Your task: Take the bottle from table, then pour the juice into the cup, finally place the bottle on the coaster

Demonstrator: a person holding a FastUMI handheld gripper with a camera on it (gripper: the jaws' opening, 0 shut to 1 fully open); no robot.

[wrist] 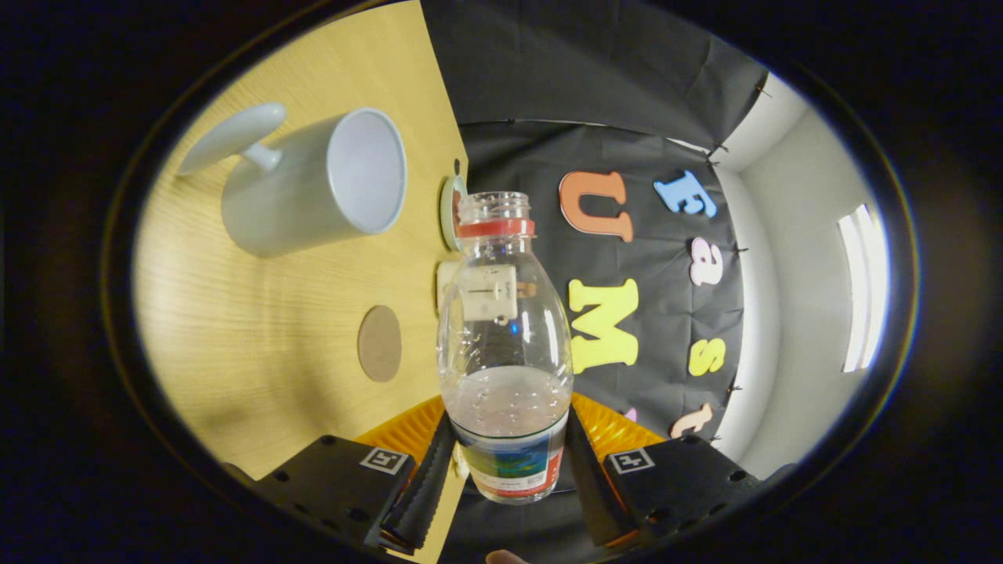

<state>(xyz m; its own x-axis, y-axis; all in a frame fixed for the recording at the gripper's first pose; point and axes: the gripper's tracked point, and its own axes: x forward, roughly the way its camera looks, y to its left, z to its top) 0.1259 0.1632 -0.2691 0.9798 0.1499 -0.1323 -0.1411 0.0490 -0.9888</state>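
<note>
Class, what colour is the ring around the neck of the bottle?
Red, seen in the gripper view: the ring sits below the open mouth of the bottle held in the claw.

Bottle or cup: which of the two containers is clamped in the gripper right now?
The bottle. The gripper is shut on its labelled lower part, a finger on each side. The white cup sits apart on the wooden table, beyond the fingers, untouched.

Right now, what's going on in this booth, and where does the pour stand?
The hand-held gripper is shut on a clear plastic bottle with a red neck ring, uncapped and part full of pale liquid. The view is rolled sideways, so the bottle is tipped relative to the wooden table. Its mouth points toward the white ceramic mug beyond the fingers, but is not over it. The round brown coaster lies bare nearer the fingers. No liquid is visibly flowing.
</note>
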